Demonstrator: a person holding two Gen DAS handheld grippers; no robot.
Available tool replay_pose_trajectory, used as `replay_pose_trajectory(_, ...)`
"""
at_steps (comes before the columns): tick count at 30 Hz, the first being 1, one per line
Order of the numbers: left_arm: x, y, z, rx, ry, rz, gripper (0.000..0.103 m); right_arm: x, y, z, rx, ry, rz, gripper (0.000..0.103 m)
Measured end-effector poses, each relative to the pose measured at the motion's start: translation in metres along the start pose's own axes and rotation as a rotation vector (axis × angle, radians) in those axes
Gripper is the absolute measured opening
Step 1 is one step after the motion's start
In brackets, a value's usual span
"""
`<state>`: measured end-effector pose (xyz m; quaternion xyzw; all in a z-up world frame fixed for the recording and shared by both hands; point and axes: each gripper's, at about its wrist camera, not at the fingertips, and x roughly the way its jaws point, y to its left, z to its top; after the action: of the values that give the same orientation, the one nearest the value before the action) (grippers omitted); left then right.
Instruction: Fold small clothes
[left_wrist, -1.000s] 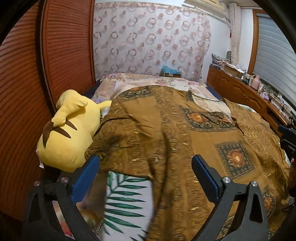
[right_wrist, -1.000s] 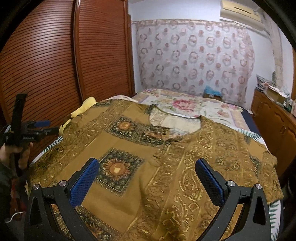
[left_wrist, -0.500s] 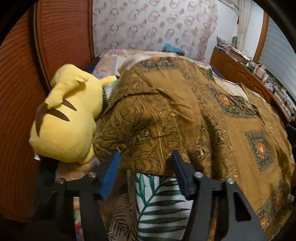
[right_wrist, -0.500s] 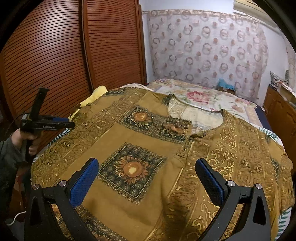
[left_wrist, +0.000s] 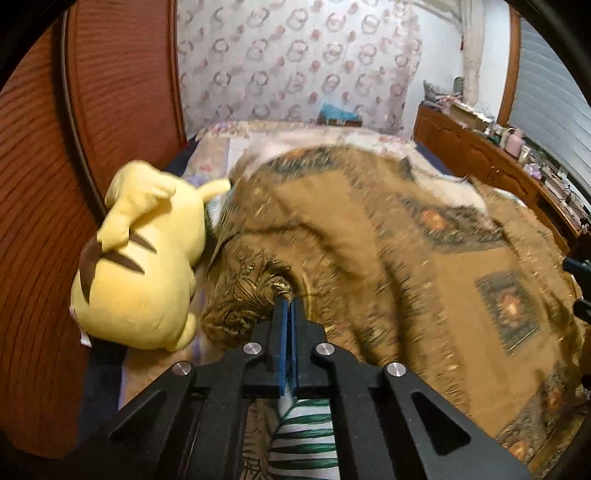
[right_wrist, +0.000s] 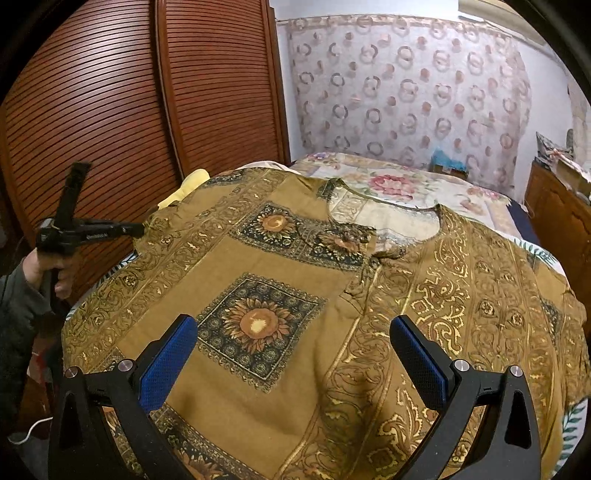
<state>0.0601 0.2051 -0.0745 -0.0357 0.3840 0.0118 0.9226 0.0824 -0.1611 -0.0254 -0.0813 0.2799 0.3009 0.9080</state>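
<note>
Since a second ago, the left gripper (left_wrist: 287, 301) has gone from wide-spread jaws to jaws pressed together, and it now pinches the edge of the shirt's left sleeve, where a second ago the fabric edge lay loose between the open fingers. That sleeve has bunched into a fold at the blue pads.

One bed (right_wrist: 424, 184) fills both views, covered by a floral sheet at the far end and a green leaf-print sheet (left_wrist: 303, 439) at the near edge. One brown and gold patterned shirt (right_wrist: 295, 280) lies spread flat over it, neckline toward the far end, and two sunflower squares show plainly on its front. In the left wrist view much of the shirt (left_wrist: 388, 266) is blurred.

Two louvred wooden wardrobe doors (right_wrist: 147, 92) stand along the bed's side, and one ring-patterned curtain (right_wrist: 406, 92) hangs on the far wall. One wooden sideboard (left_wrist: 491, 162) runs along the other side, cluttered with small items too small to count.

One yellow plush toy (left_wrist: 144, 266) with brown stripes lies beside the pinched sleeve, touching the fabric.

One right gripper (right_wrist: 293, 354) hovers above the shirt's lower front, jaws spread wide with nothing between the pads. From its view, a person's hand (right_wrist: 40, 266) holds the left gripper (right_wrist: 138, 229) at the sleeve.
</note>
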Motion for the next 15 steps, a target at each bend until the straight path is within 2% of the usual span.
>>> replay_pose_trajectory(4, -0.022, -0.02, 0.019, 0.03, -0.067, -0.03, 0.002, -0.004, -0.003, -0.001, 0.011, -0.007, -0.003, 0.103)
replay_pose_trajectory(8, -0.031, -0.052, 0.041, 0.081, -0.112, -0.101, 0.002, -0.009, -0.007, 0.001, 0.023, -0.021, -0.011, 0.103)
replay_pose_trajectory(15, -0.031, -0.095, 0.046, 0.131, -0.122, -0.188, 0.002, -0.021, -0.009, -0.004, 0.037, -0.04, -0.019, 0.103)
